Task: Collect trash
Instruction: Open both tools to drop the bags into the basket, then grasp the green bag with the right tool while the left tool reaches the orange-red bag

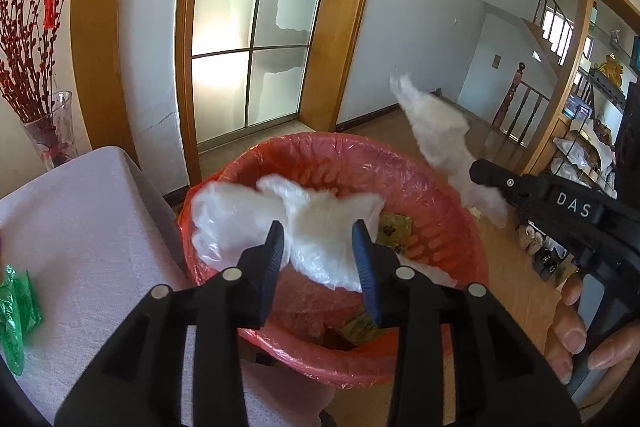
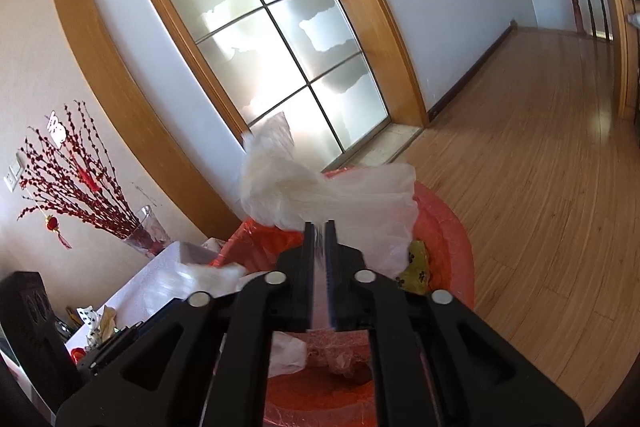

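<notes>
Trash: a white plastic bag hangs over the red-lined bin between the parted fingers of the left hand-held gripper. The right hand-held gripper, clenched on another crumpled white bag, hovers just right. Release each only once it is centred over the opening, clear of the counter on the left.

Black hand-held gripper w/ blue pads, silver pins, "DAS" lettering; bare-skinned fingers.
</notes>
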`<state>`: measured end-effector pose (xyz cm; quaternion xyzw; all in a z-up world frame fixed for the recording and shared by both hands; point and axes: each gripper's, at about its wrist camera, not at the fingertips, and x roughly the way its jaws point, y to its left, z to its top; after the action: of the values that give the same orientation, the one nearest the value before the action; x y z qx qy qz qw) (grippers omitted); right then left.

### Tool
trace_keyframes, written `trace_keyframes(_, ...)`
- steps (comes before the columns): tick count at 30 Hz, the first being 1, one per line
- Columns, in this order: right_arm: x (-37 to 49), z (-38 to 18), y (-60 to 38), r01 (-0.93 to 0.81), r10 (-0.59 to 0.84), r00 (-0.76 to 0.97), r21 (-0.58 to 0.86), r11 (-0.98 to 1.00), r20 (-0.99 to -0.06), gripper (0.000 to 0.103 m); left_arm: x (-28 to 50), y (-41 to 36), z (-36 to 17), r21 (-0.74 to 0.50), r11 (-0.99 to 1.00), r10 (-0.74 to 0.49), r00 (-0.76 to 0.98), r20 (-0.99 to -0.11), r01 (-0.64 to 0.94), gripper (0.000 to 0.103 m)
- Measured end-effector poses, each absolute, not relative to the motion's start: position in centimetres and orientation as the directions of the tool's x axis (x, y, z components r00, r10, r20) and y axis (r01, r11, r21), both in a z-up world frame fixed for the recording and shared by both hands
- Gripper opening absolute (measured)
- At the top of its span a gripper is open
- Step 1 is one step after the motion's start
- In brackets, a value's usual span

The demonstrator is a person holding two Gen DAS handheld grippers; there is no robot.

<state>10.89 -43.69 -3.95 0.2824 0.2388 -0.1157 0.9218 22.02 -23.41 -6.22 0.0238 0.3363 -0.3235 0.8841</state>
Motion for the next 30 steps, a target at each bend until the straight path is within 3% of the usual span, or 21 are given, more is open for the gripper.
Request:
trace_keyframes(1, 10.9, -4.2, -43.8, 0.35, -0.074, 0.856, 0.469, 0.811, -0.511, 0.029, 22.1, -23.3, -6.6, -0.179, 0.79, -0.555, 0.56, -0.616, 0.586, 0.042)
trace_keyframes(2, 10.8, -4.5, -43.9, 0.352, -0.072, 0.855, 0.473, 0.807, -0.513, 0.031, 22.1, -23.2, -6.8, -0.18, 0.791, -0.552, 0.556, -0.621, 0.585, 0.044)
trace_keyframes(8, 10.2, -5.5, -43.3, 0.374, -0.09, 0.834, 0.437, 0.818, -0.545, 0.032, 21.6, -20.8, -7.3, -0.157, 0.834, -0.498, 0.6, -0.627, 0.529, 0.056)
trace_keyframes(16, 10.4, -5.4, -41.0, 0.352, -0.097, 0.811, 0.35, 0.868, -0.577, 0.032, 19.4, -15.2, -6.3, -0.081, 0.92, -0.348, 0.708, -0.615, 0.383, 0.063)
trace_keyframes(30, 14.9, -3.6, -24.7, -0.081, 0.247, 0.77, 0.294, 0.953, -0.589, 0.032, 16.4, 2.1, -3.0, -0.031, 1.0, -0.017, 0.822, -0.569, -0.001, 0.065)
